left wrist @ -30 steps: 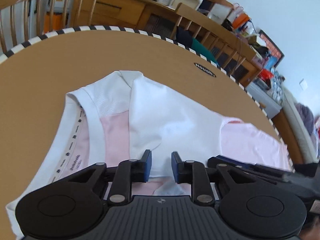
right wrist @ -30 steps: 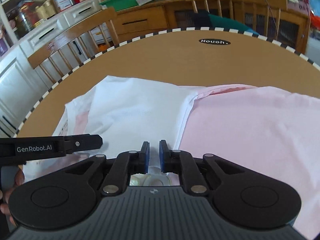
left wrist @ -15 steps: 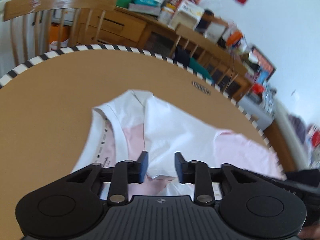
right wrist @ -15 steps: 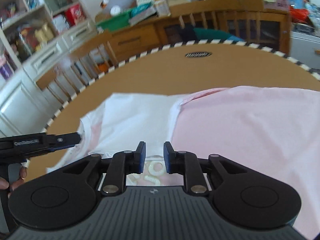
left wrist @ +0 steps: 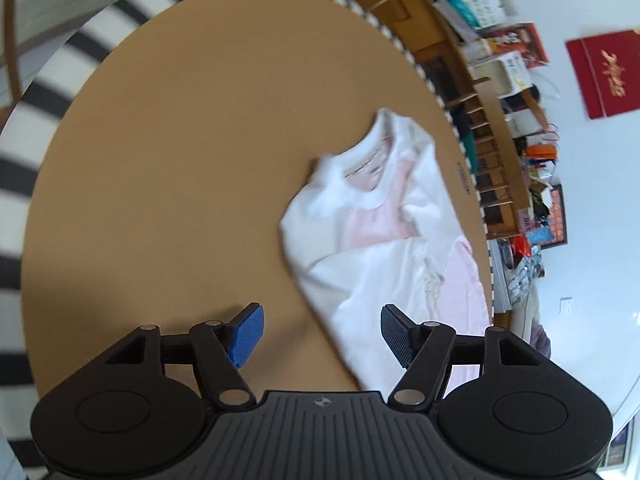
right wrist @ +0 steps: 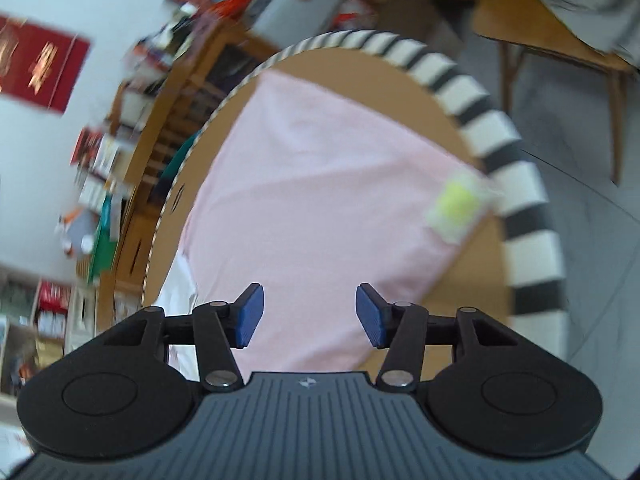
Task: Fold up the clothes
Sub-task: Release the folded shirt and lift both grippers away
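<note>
1. Clearly, your shirt (left wrist: 384, 248) is lying on the round brown table (left wrist: 180, 160), spreading white at the collar end and pink (right wrist: 320, 184) across the body; its near hem is running out of sight under both gripper bodies, so you are not seeing where it ends.
2. In the left wrist view the cloth is smearing with motion blur, so the collar label and a small print near the chest are not reading clearly.
3. In the right wrist view a yellow-green patch (right wrist: 456, 204) is sitting at the shirt's far right corner, by the table's striped rim (right wrist: 516, 184); it is too blurred to identify.
4. Your left gripper (left wrist: 320, 334) is standing wide apart and gripping nothing; the shirt's white edge is lying between its blue pads, nearer the right pad (left wrist: 394, 336), with bare table under the left one.
5. Your right gripper (right wrist: 310, 316) is likewise spread and grasping nothing, hovering over the pink body, which is filling the gap between its pads (right wrist: 250, 316).
6. Beyond the table, cluttered wooden shelves (left wrist: 488, 92) and a red wall hanging (left wrist: 604, 72) are showing, the right view streaking them.
</note>
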The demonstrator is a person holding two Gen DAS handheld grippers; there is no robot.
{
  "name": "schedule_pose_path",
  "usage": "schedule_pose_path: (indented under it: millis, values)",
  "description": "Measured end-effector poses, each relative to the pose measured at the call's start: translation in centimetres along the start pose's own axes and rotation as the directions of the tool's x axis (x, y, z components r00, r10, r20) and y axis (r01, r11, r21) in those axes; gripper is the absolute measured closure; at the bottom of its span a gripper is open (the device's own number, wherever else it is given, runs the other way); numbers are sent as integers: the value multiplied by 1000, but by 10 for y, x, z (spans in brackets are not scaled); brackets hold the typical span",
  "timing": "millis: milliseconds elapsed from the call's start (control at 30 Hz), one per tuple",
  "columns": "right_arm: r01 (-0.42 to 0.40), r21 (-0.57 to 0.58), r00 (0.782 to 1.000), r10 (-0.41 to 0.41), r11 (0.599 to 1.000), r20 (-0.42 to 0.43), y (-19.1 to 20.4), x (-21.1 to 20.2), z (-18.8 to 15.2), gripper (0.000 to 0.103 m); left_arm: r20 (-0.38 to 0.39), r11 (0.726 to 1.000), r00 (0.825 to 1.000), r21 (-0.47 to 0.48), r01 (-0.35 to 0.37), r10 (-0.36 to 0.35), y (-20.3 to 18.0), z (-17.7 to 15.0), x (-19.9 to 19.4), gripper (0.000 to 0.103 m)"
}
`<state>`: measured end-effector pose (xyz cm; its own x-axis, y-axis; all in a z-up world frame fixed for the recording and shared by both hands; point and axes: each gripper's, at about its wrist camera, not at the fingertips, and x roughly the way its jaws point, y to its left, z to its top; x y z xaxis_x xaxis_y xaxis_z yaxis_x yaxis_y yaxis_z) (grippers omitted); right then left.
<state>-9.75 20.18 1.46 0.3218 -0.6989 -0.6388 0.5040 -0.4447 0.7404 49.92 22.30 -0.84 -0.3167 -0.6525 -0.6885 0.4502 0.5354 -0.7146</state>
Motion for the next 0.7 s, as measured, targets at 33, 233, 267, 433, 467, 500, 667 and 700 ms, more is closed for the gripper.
schedule_pose_path:
  millis: [33, 233, 267, 433, 467, 500, 667, 700]
  values:
    - [5, 29, 1000, -6, 1000, 20, -9, -6, 1, 49, 9, 1000, 1000, -19, 10, -10, 5, -3, 0, 35]
    - [23, 206, 994, -45, 978, 98, -55, -15, 8, 49, 53, 994, 998, -95, 50, -46, 11, -11, 12, 35]
    - [29, 220, 994, -52, 975, 101, -60, -14, 10, 49, 61, 993, 997, -105, 53, -47, 10, -12, 14, 35]
    - [16, 295, 994, -46, 955, 95, -78, 1, 19, 49, 94, 990, 995, -134, 50, -38, 4, -16, 20, 35]
    - [19, 303, 995, -46, 953, 84, -81, 3, 20, 51, 98, 991, 995, -130, 41, -28, 1, -17, 20, 35]
    - [3, 312, 996, -31, 950, 85, -84, 4, 20, 51, 103, 990, 994, -135, 36, -22, 0, -18, 21, 35]
    - [7, 260, 993, -37, 966, 111, -78, 11, 32, 51, 117, 986, 993, -164, 21, -2, 0, -20, 18, 35]
    - [19, 244, 993, -46, 970, 105, -76, 12, 36, 52, 117, 987, 993, -160, 16, 3, -1, -20, 17, 35]
